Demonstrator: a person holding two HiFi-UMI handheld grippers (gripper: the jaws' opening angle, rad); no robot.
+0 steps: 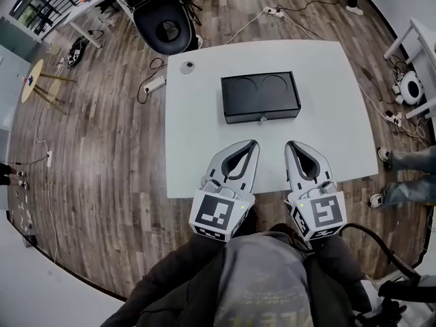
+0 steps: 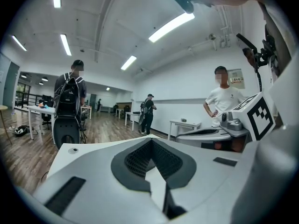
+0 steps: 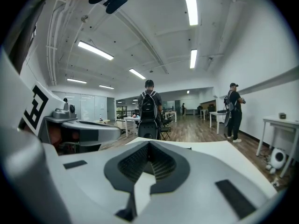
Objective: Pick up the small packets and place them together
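Head view looks steeply down at a white worktop (image 1: 197, 114) on a wood-plank floor (image 1: 102, 155). A black box (image 1: 260, 96) sits around the middle of it, with two round hollows in its top. A small round grey thing (image 1: 187, 66) lies near the far left corner, well apart from the box. Honestly can't tell where the small packets are, none of the views lets me make them out. The left tongs (image 1: 253, 144) and right tongs (image 1: 289, 144) hover side by side over the near edge of the worktop, both pointing toward the box but clearly short of it. Left gripper view has the left tongs (image 2: 150, 140) clenched, tips meeting with nothing between them. The right gripper view is the same deal: right tongs (image 3: 149, 143) closed tip to tip and empty. Past the far edge there's a black chair (image 1: 167, 22), and a power strip (image 1: 154, 84) lies on the floor. Someone in a white T-shirt (image 2: 224, 99) stands off beside the room's wall, and another person with a backpack (image 3: 148, 104) stands beyond the worktop.
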